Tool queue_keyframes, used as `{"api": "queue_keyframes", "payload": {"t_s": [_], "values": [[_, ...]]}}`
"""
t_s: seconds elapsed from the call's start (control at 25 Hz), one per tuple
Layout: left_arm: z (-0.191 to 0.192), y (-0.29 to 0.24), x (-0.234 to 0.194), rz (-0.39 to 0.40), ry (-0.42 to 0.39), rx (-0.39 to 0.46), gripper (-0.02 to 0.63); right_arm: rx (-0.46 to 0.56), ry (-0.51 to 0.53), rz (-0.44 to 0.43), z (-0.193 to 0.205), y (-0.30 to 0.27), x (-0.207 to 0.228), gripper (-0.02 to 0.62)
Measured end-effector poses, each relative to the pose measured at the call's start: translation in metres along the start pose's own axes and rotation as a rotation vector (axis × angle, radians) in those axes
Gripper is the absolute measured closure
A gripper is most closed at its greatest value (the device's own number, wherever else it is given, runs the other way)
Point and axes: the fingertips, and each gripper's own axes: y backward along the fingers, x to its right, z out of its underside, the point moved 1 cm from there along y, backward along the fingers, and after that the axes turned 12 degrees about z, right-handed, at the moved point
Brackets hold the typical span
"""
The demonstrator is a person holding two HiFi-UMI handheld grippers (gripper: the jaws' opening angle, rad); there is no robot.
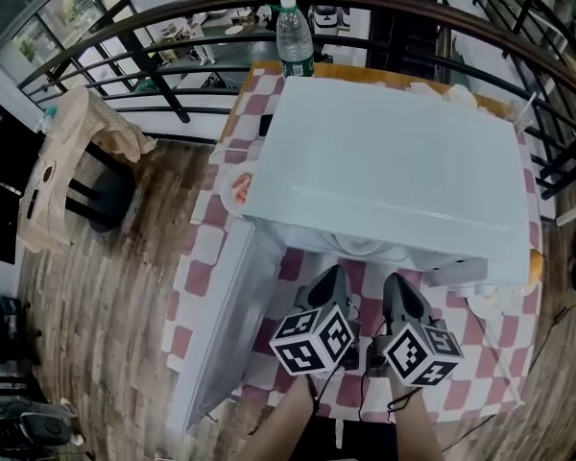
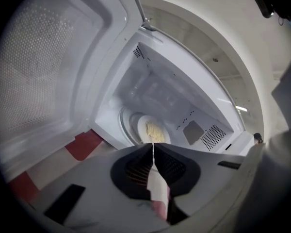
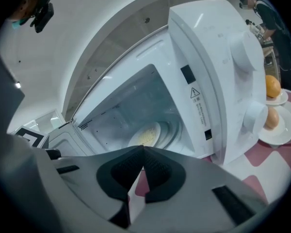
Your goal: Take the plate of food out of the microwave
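The white microwave (image 1: 394, 161) stands on a red-and-white checked table with its door (image 1: 221, 315) swung open to the left. Inside, a white plate (image 2: 153, 130) with pale yellow food rests on the turntable; the right gripper view shows the plate (image 3: 146, 136) too. My left gripper (image 1: 334, 277) and right gripper (image 1: 396, 282) hang side by side just in front of the cavity opening, both pointing into it. In the left gripper view the left gripper (image 2: 153, 148) is shut with nothing in it. The right gripper (image 3: 143, 150) is also shut and empty. Neither touches the plate.
The control panel with two round knobs (image 3: 242, 47) is right of the cavity. Small plates with an orange (image 3: 273, 86) and an egg (image 3: 270, 118) sit beside it. A water bottle (image 1: 294, 36) stands behind the microwave. A chair (image 1: 67, 161) and a railing lie beyond the table.
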Motion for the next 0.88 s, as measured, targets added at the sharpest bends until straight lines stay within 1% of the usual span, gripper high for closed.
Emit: {"api": "queue_keyframes", "payload": {"t_s": [0.12,0.32,0.36,0.44,0.64,0.88], "values": [[0.0,-0.01,0.0,-0.002,0.044,0.016,0.563,-0.01,0.007,-0.005,-0.001,-0.006,0.004,0.571],[0.001,-0.022,-0.003,0.003,0.152,0.064,0.533,-0.031,0.013,-0.005,0.003,-0.01,0.014,0.571],[0.001,-0.024,-0.004,0.004,0.167,0.068,0.518,-0.035,0.011,-0.004,0.003,-0.011,0.016,0.571],[0.001,-0.028,-0.005,0.003,0.193,0.071,0.51,-0.043,0.007,-0.003,0.004,-0.013,0.019,0.571],[0.002,-0.035,-0.009,0.003,0.232,0.07,0.463,-0.057,0.012,-0.009,0.004,-0.015,0.023,0.571],[0.007,-0.04,-0.019,-0.039,0.25,0.048,0.457,-0.064,0.026,-0.01,0.006,-0.017,0.028,0.571]]}}
